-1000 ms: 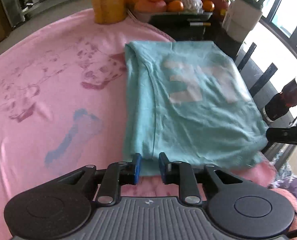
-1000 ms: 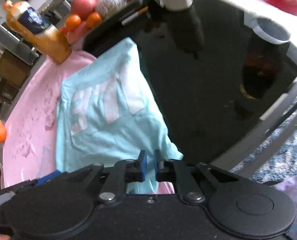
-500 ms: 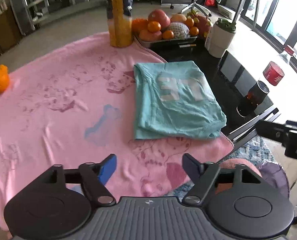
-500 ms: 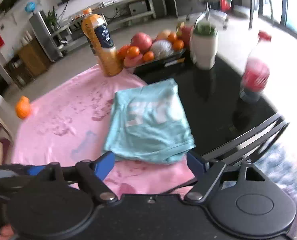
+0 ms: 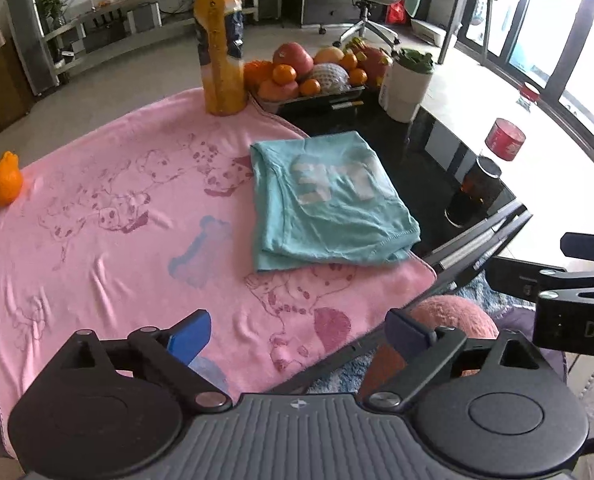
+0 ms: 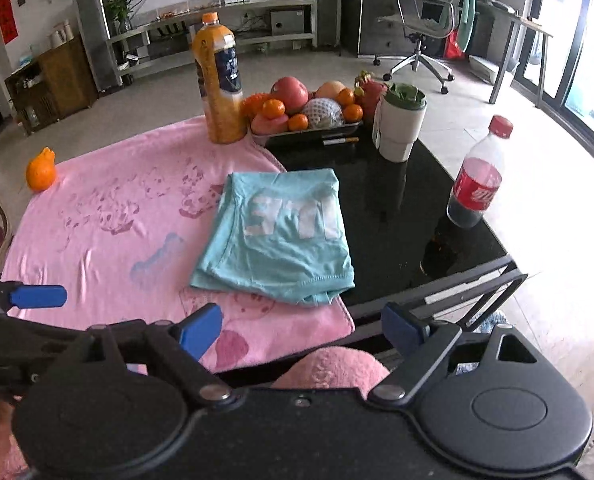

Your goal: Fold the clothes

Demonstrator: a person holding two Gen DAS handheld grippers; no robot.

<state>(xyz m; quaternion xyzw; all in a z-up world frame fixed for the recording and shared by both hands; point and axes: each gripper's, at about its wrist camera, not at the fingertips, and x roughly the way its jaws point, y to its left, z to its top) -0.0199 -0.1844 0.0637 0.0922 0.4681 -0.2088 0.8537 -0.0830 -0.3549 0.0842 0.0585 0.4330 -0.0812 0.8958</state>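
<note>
Fruit fills the tray (image 6: 297,133) at upper centre; both tongs (image 5: 297,334) (image 6: 301,328) are opening, empty, below the folded shirt (image 6: 281,236).

Folded shirt (image 6: 281,236) on blanket (image 6: 109,216), fruit tray (image 6: 305,128) behind

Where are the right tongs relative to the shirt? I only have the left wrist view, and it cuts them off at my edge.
Observer: The right tongs are opening with nothing between them. The folded teal T-shirt lies ahead, apart from them.
Operator: And that bottle by the shirt? It's warped in my view.
Observer: The cola bottle stands upright with its red cap on, on the black table, to the right of the shirt and not touching it.
</note>
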